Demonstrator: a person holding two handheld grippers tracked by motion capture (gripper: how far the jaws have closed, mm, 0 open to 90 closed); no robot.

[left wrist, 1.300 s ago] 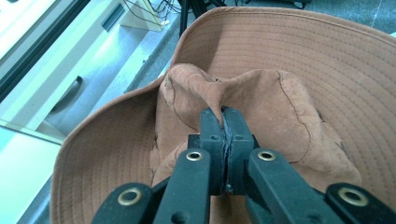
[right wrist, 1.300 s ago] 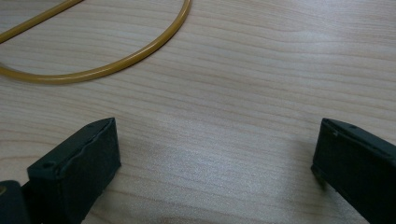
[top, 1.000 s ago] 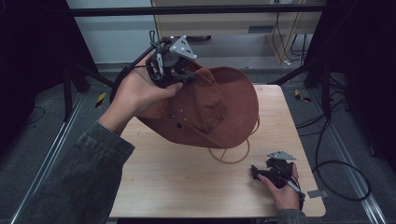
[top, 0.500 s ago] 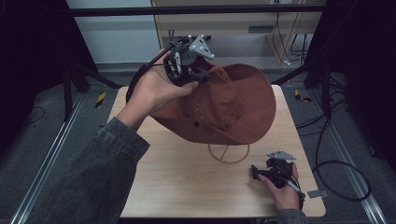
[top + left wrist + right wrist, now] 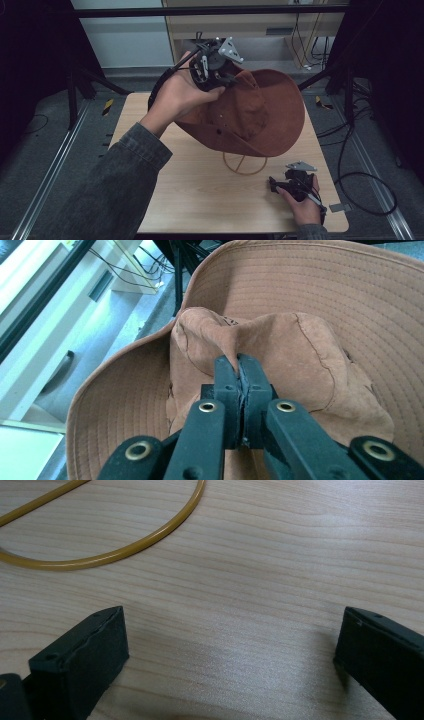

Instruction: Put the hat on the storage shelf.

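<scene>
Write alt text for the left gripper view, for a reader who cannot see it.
The left tool, its two black jaws shut, pinches a fold in the crown of a brown suede hat, whose wide stitched brim curves around behind. At the left, past the brim, lie a grey floor and pale cabinets.

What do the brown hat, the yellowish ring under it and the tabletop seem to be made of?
Hat: soft matte fabric, suede-like; it puckers in the left gripper and has stitched rows on its brim. Ring: thin, smooth, glossy, likely coated wire or plastic. Table: pale wood grain, possibly laminate.
</scene>
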